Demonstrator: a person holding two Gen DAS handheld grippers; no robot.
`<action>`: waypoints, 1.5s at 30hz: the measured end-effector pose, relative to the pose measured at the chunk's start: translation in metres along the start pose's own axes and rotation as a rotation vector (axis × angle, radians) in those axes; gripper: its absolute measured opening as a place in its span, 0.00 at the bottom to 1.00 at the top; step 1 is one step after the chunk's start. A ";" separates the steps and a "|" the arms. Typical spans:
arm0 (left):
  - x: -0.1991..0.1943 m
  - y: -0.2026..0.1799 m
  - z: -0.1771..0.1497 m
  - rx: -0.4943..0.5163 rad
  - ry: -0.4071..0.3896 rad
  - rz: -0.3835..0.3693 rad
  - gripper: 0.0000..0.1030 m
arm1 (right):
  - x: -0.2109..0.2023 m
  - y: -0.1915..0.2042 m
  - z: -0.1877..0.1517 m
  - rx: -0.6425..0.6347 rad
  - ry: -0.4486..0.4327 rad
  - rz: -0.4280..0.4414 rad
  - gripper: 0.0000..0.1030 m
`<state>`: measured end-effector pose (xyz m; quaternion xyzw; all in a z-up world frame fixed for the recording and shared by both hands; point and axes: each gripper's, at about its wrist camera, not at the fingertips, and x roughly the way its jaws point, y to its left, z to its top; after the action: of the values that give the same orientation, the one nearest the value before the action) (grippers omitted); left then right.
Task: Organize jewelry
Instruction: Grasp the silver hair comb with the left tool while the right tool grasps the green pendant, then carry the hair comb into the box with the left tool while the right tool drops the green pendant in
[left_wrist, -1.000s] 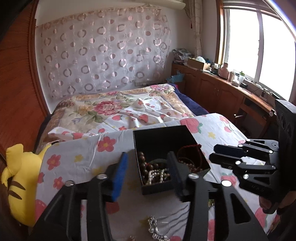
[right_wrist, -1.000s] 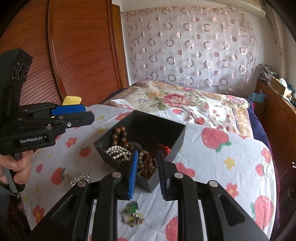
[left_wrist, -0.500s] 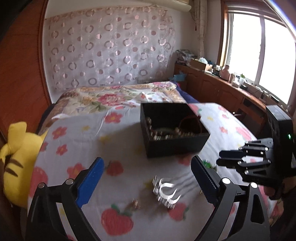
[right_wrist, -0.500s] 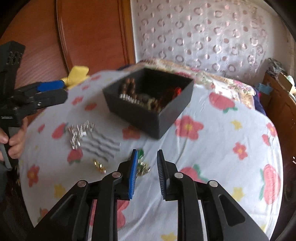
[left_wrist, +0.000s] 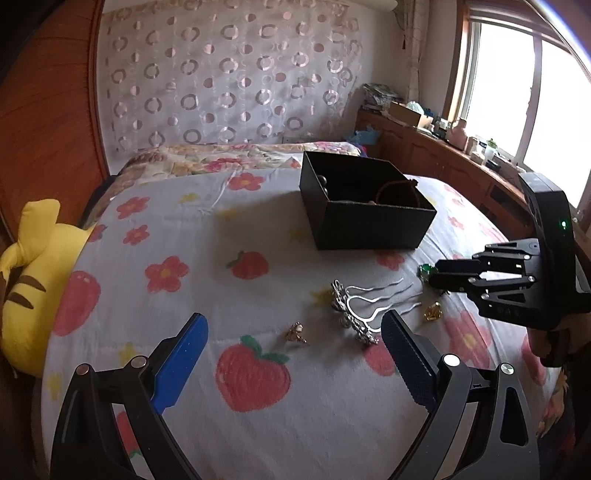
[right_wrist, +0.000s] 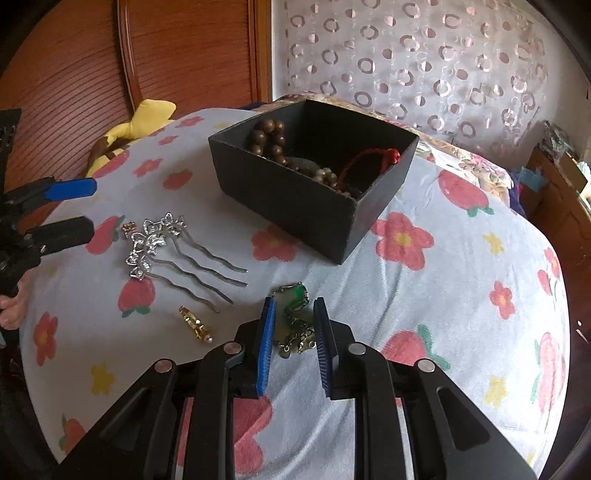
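Observation:
A black box (right_wrist: 288, 199) holding brown beads (right_wrist: 269, 136) and a red cord (right_wrist: 369, 158) stands on the flowered cloth (right_wrist: 443, 295). In front of it lie a silver hair comb (right_wrist: 155, 240), a gold piece (right_wrist: 195, 319) and a green and bronze brooch (right_wrist: 295, 321). My right gripper (right_wrist: 293, 308) is low over the cloth, its jaws closing with the brooch between them; a thin gap still shows. My left gripper (left_wrist: 293, 325) stands wide open just above a small gold earring (left_wrist: 295, 332), the comb (left_wrist: 354, 310) beside its right finger. The box (left_wrist: 365, 221) lies beyond.
A yellow plush toy (left_wrist: 33, 273) rests at the cloth's left edge. Behind the box is a bed with a floral quilt (left_wrist: 229, 155). A wooden cabinet (left_wrist: 436, 162) with clutter runs under the window on the right. A wooden panel wall (right_wrist: 184, 55) stands on the left.
Both grippers have come down from over the box to the loose pieces on the cloth. The left jaws have spread wide. The right jaws have narrowed around the brooch.

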<state>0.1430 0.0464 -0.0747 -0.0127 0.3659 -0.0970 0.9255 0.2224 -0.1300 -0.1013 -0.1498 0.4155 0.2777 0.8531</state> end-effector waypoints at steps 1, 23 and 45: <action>-0.001 -0.002 0.000 0.006 0.001 -0.008 0.88 | 0.000 0.003 0.000 -0.013 -0.002 -0.005 0.13; 0.024 -0.030 0.002 0.034 0.085 -0.085 0.40 | -0.069 0.001 -0.062 0.124 -0.197 -0.032 0.13; 0.031 -0.028 0.010 -0.021 0.084 -0.123 0.13 | -0.069 0.007 -0.067 0.143 -0.213 -0.021 0.13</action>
<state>0.1670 0.0130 -0.0860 -0.0407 0.4038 -0.1503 0.9015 0.1421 -0.1809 -0.0880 -0.0624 0.3395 0.2529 0.9038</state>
